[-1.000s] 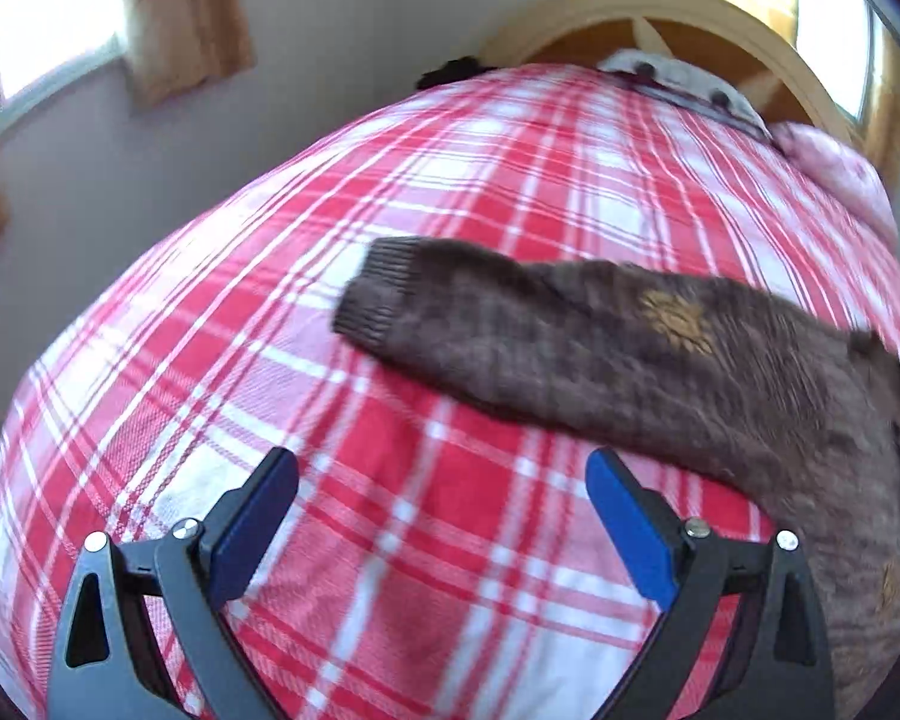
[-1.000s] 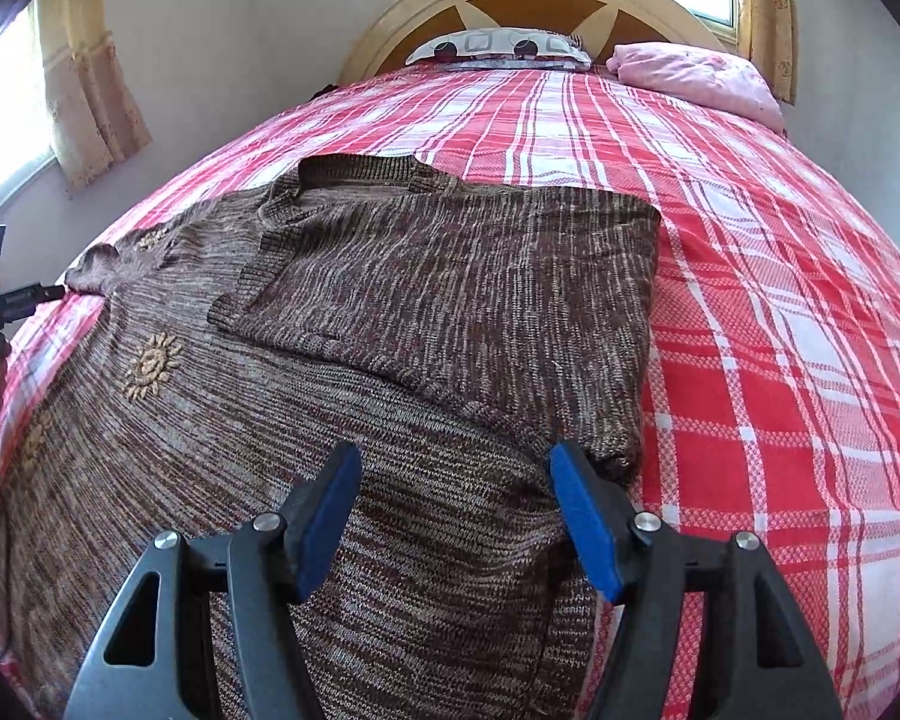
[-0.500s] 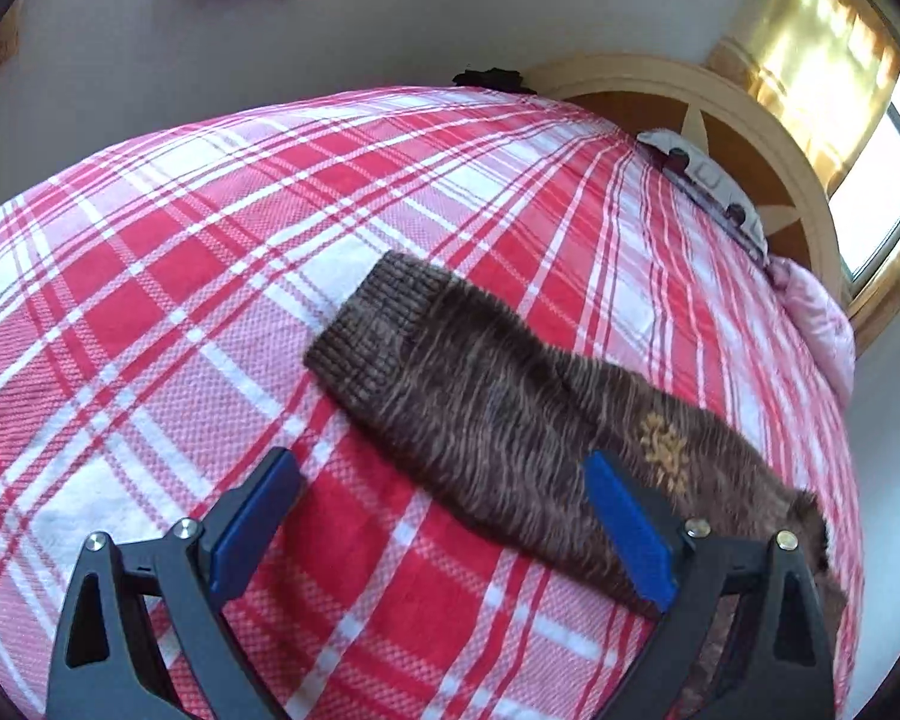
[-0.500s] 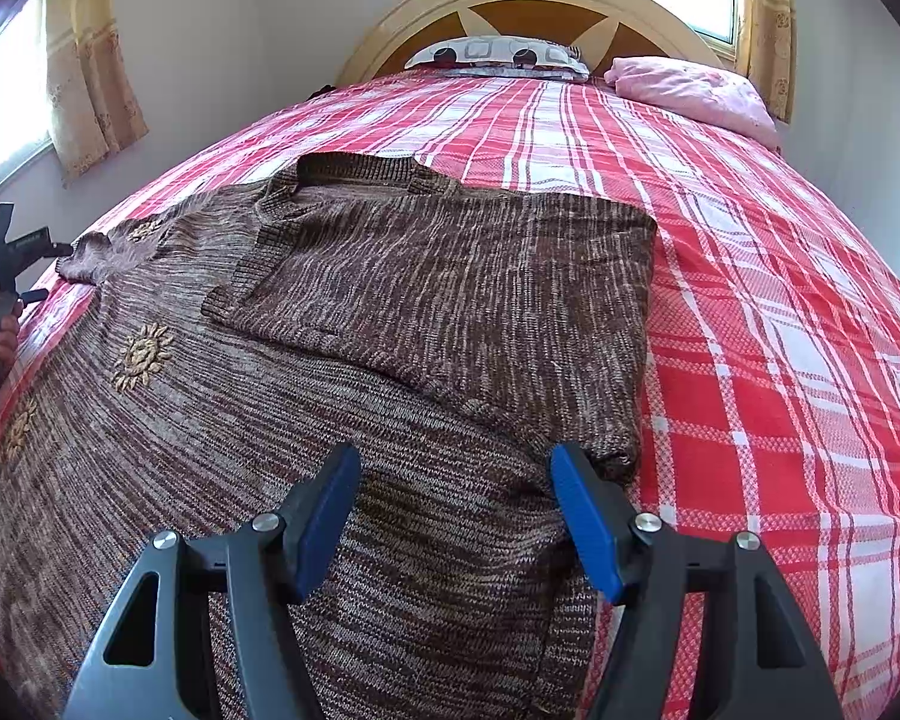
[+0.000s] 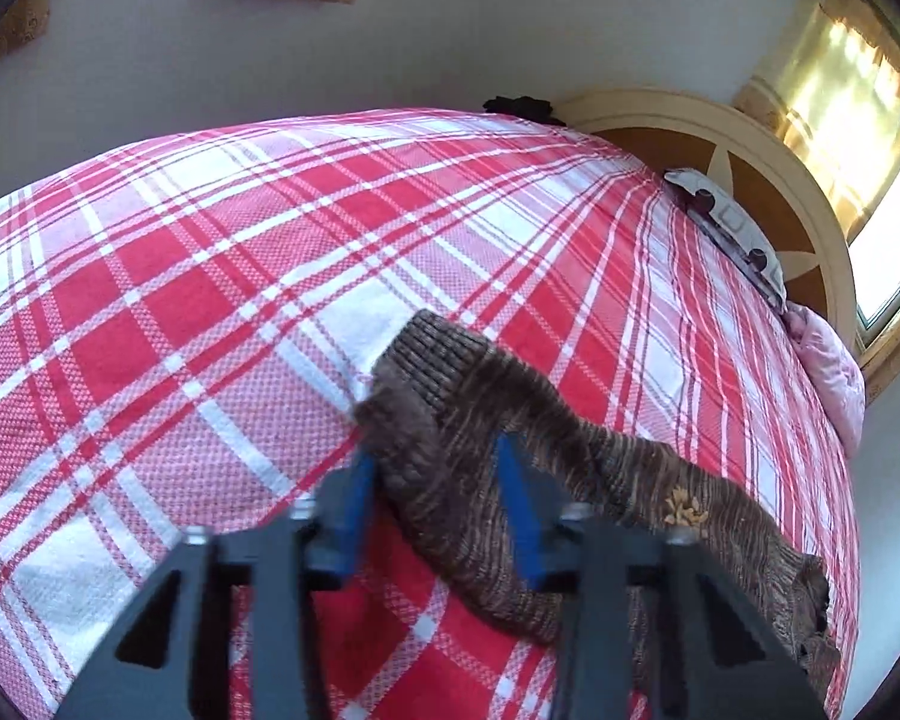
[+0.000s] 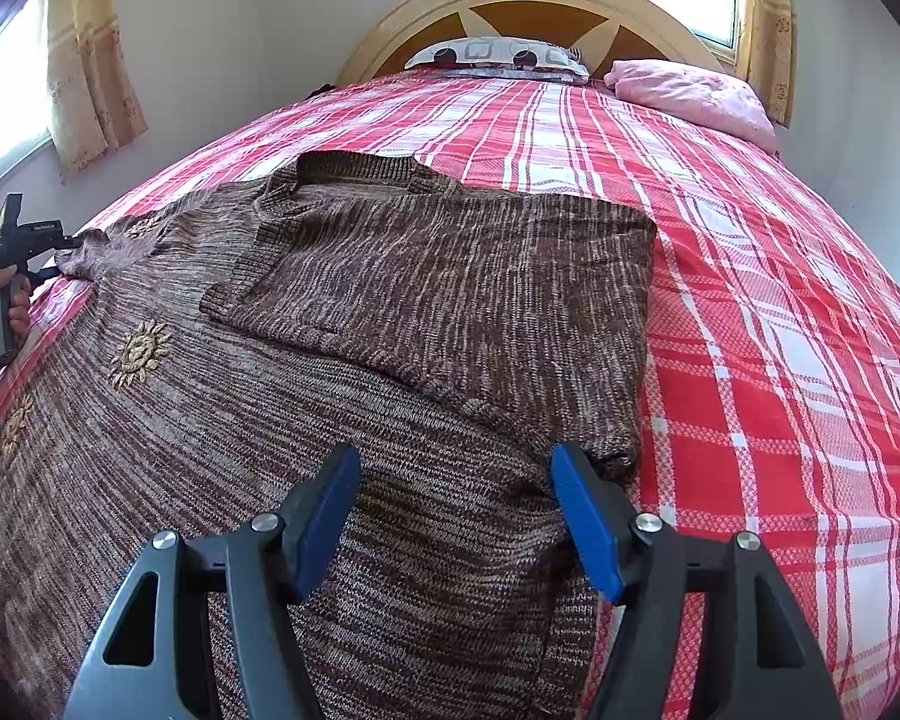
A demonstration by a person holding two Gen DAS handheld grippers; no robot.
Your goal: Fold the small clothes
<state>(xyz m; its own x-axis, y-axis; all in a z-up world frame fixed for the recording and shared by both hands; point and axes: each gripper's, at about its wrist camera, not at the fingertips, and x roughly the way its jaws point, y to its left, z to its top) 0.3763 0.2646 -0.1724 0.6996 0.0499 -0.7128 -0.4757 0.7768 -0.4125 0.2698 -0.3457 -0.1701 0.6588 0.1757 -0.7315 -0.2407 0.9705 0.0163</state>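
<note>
a: jaws of left gripper [image 5: 438, 480] pinched shut on the sleeve cuff [image 5: 432, 354], knit bunched between blue pads.
b: why there?
a: probably to carry that sleeve across the brown sweater [image 6: 390, 312], spread on the plaid bed cover [image 6: 780, 360], other side already folded in.
b: and right gripper [image 6: 450, 498]?
a: parted wide, empty, low over the hem; likely waiting for the bottom fold.
</note>
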